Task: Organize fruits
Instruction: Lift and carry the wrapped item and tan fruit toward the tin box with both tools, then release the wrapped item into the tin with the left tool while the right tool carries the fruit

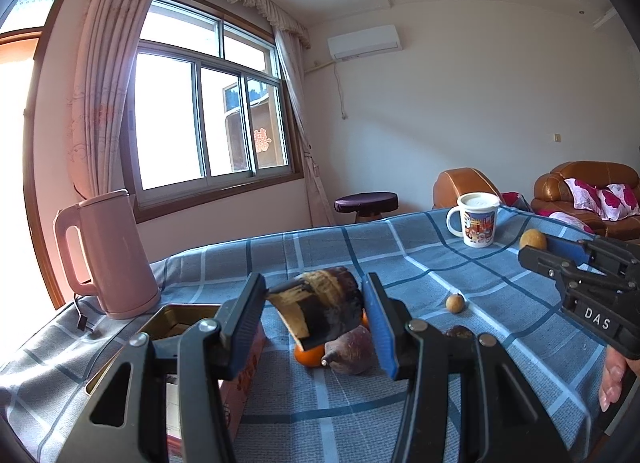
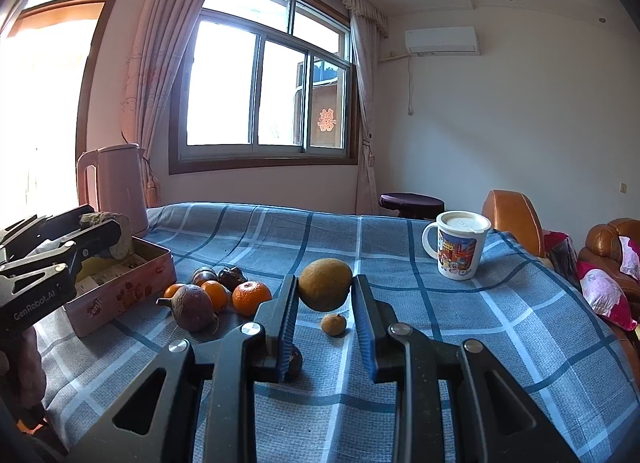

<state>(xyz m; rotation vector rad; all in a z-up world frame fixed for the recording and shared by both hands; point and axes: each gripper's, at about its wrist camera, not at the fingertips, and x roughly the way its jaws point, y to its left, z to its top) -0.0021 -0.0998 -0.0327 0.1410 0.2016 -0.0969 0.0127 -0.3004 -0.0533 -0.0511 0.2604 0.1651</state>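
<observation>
Now, both grippers are loaded. Left gripper (image 1: pixel 316 313) is clamped on a dark brown, husky chunk (image 1: pixel 320 303), prob. a bamboo shoot or similar, w/ a pale cut face toward its left pad; the piece sits between the 2 blue pads, off the cloth. Below & just beyond its tips lie a purple-brown sweet potato (image 1: pixel 350 351) and an orange (image 1: pixel 308 355) partly hidden behind the held piece. To the left of this tool, close by, is the open pink tin (image 1: pixel 176 323), & beyond that the pink kettle (image 1: pixel 108 255).

Right gripper (image 2: pixel 325 291) is closed on a round, tan-brown fruit (image 2: pixel 325 283), squeezed between both pads & lifted above the blue checked tablecloth (image 2: pixel 400 343). Directly below & a bit ahead of its tips sits 1 small brown fruit (image 2: pixel 333 324); a dark round one (image 2: pixel 294 361) is half hidden under its left finger. To the left of this tool is the fruit pile: 3 oranges (image 2: pixel 251 297), the sweet potato & 2 dark fruits (image 2: pixel 231 277) behind them. Ahead & to the right stands a lidded cartoon mug (image 2: pixel 458 245), well apart.

From the left wrist cam the right tool shows at far right, holding the tan fruit near the mug. Fingertips of a hand (image 1: pixel 612 383) show under it.
</observation>
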